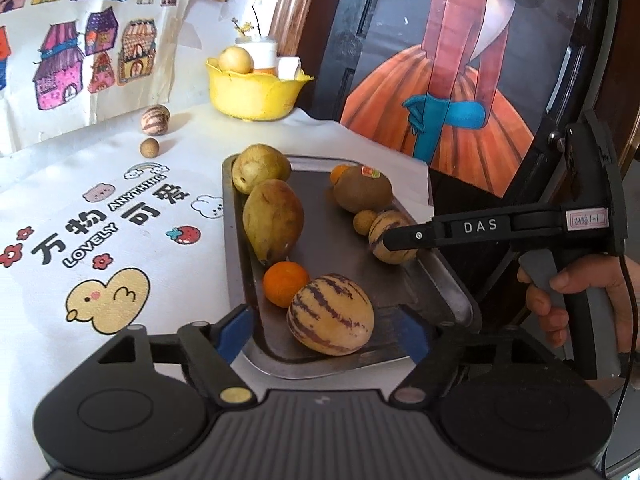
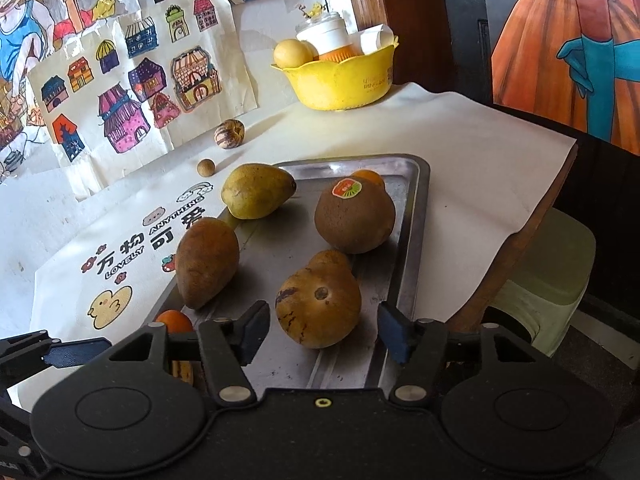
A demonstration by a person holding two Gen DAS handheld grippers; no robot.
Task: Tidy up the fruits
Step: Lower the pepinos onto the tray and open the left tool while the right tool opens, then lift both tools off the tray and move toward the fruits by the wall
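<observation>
Worktop under a white printed cloth (image 1: pixel 120 208), kids' house drawings taped at the back, yellow plastic bowl (image 1: pixel 256 92) at 12 o'clock already carrying a pale round fruit and a white cup.

Flat stainless steel tray (image 1: pixel 340 248) sits centre-right on the cloth. Most fruit is already on it: two green-brown pears (image 1: pixel 274 220) along the 9 o'clock edge, a brown kiwi with a sticker (image 1: pixel 362 192) at 1 o'clock with a small orange fruit half hidden behind it, a small round orange (image 1: pixel 285 283) and a large cream melon with purple stripes (image 1: pixel 330 314) at 6 o'clock, a smaller striped melon (image 1: pixel 390 238) and a tiny tan ball-shaped fruit touching it at 3 o'clock.

Left tongs (image 1: pixel 330 334): wide, straddling the large striped melon, pads not touching it. Reads as set down, not a grip.

Right tongs (image 2: pixel 320 330): spread either side of the smaller striped melon (image 2: pixel 318 300), clear gaps on both sides, holding nothing.

Still off the tray: one small striped melon (image 1: pixel 155 119) and one tan round fruit (image 1: pixel 149 147) on the cloth at 10 o'clock, near the drawings, well apart from the tray.

My read: mostly done, two loose pieces left to collect. Can't tell whether the bowl's contents count.
</observation>
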